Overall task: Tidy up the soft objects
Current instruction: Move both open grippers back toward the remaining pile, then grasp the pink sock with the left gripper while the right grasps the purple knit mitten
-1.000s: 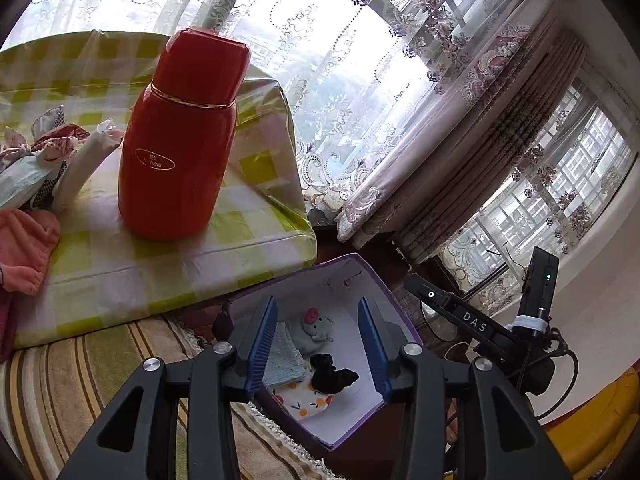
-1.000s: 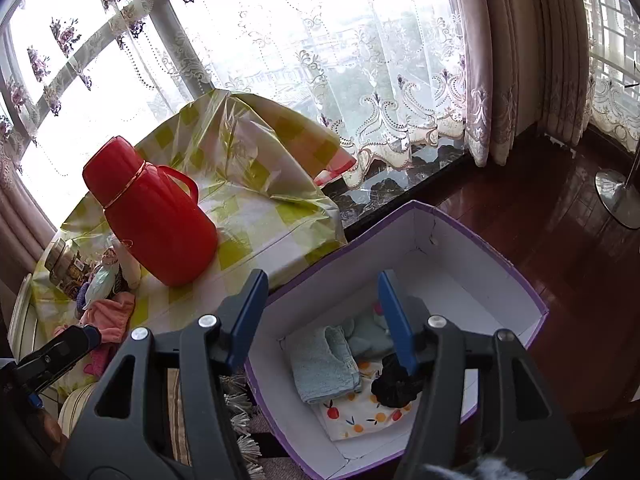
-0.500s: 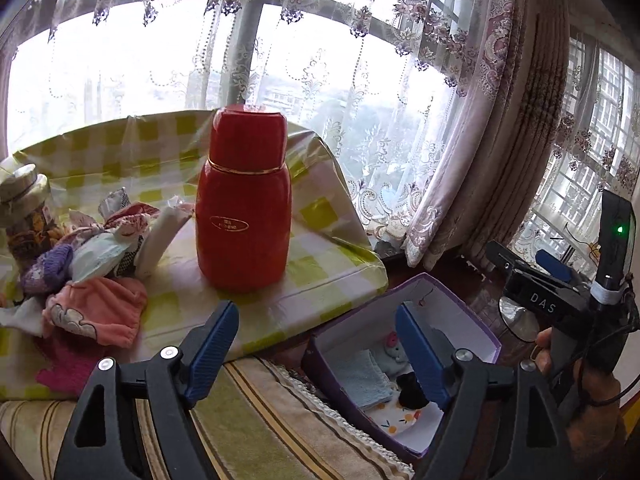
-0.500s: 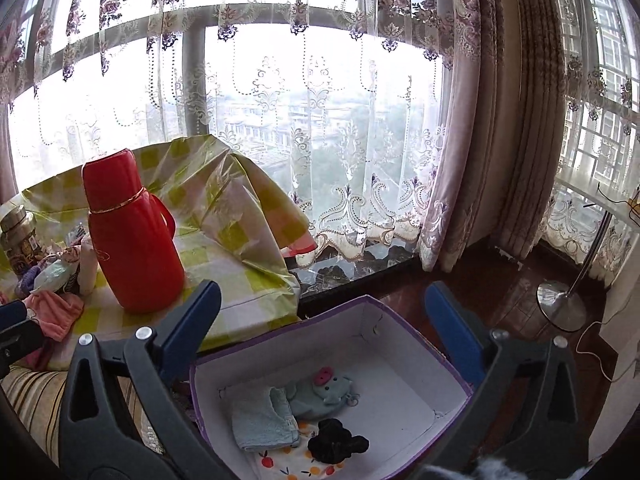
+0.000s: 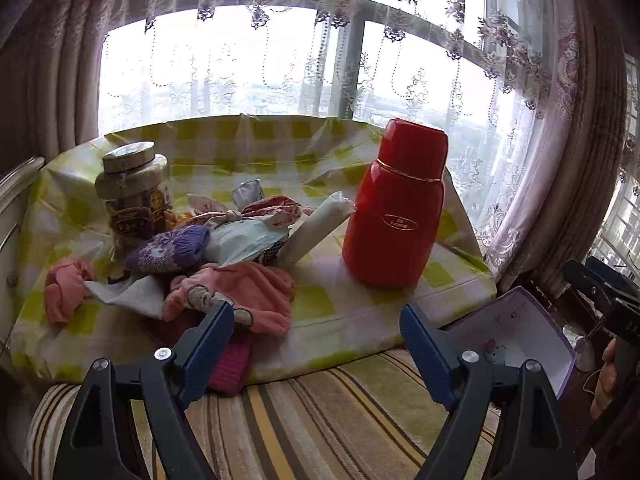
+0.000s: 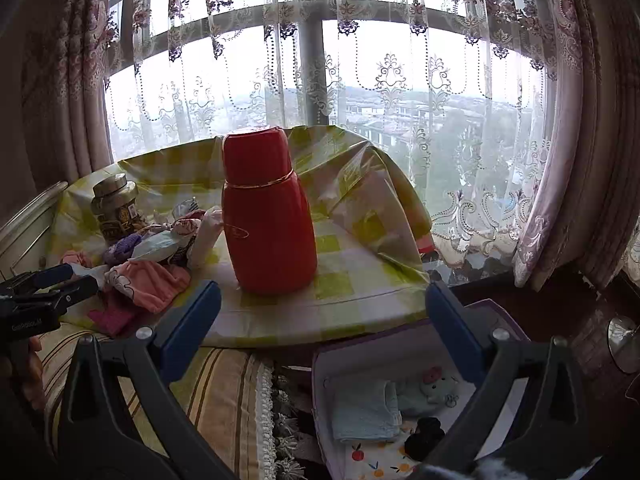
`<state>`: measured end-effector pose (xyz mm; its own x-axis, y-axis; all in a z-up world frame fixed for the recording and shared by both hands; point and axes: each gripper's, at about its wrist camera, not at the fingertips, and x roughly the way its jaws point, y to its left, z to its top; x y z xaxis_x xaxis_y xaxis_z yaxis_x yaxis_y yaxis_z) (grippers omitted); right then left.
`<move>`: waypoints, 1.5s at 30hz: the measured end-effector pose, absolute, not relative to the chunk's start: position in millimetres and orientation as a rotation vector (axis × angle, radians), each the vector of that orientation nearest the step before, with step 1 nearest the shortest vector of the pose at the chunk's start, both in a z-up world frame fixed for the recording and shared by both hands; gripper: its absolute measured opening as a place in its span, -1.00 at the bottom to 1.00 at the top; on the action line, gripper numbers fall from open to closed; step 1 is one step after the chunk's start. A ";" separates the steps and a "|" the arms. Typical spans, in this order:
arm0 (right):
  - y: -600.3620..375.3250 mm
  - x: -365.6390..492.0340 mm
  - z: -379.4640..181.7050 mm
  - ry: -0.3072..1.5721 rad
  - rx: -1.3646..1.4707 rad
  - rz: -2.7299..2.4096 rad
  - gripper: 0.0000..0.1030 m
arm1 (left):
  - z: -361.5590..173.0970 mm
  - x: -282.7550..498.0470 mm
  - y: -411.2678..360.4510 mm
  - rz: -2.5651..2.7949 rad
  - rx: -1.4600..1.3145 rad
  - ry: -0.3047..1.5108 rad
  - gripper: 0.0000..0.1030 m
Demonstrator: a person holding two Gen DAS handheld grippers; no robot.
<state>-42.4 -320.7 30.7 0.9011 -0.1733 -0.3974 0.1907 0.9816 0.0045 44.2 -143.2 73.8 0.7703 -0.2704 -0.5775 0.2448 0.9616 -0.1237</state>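
Purple-edged box (image 6: 496, 320) now sits low right, earlier centred; both views face the desk (image 5: 320, 300). Left gripper (image 5: 316, 332) and right gripper (image 6: 322, 312), jaws just widened, stand apart and empty; pile of soft clothes (image 5: 224, 276) remains to fetch.

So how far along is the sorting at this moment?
Partly done. The purple box already holds a light blue cloth, a small plush and a black item. Nothing is in hand: the left gripper and right gripper are open and empty, jaws just widened. Left: the pile of soft items on the checked table.
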 end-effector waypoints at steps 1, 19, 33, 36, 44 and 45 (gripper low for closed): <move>-314.7 -40.4 29.3 0.415 0.036 -0.171 0.99 | 72.4 44.6 -133.1 -0.259 -0.057 0.632 0.67; -243.6 13.6 17.0 0.535 0.012 0.049 0.99 | 58.7 70.9 -12.4 -0.054 -0.260 0.647 0.60; -166.6 87.6 34.9 0.559 -0.205 0.217 0.99 | 50.1 135.4 92.1 0.181 -0.463 0.743 0.60; -151.7 102.8 39.5 0.553 -0.239 0.241 0.99 | 42.2 160.1 114.9 0.270 -0.520 0.784 0.61; -103.0 145.4 37.8 0.545 -0.357 0.325 0.99 | 6.9 210.5 144.3 0.419 -0.538 0.840 0.61; -97.1 151.5 35.0 0.549 -0.372 0.338 0.99 | 1.9 213.3 146.2 0.426 -0.528 0.844 0.61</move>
<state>151.5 -97.1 35.0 0.8016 0.2099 -0.5599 -0.4049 0.8796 -0.2499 213.3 146.2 1.9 0.5951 0.1460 -0.7903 -0.5497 0.7912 -0.2678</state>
